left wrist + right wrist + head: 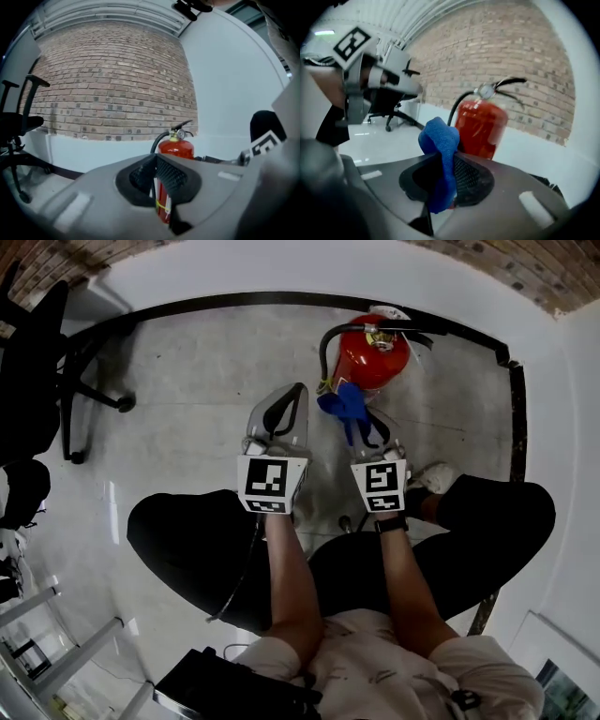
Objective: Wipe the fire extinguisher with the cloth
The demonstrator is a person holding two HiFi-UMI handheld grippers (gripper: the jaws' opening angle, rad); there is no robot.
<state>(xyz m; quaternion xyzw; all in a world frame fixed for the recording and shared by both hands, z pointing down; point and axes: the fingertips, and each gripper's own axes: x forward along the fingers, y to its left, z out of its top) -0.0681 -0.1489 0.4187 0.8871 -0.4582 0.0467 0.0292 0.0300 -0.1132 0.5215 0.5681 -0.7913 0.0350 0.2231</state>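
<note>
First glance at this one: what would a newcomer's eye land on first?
The red fire extinguisher, standing on the floor by the white wall ahead. Next, the bright blue cloth clamped in the right gripper, held up near the extinguisher. The left gripper sits alongside, jaws together and empty.
</note>
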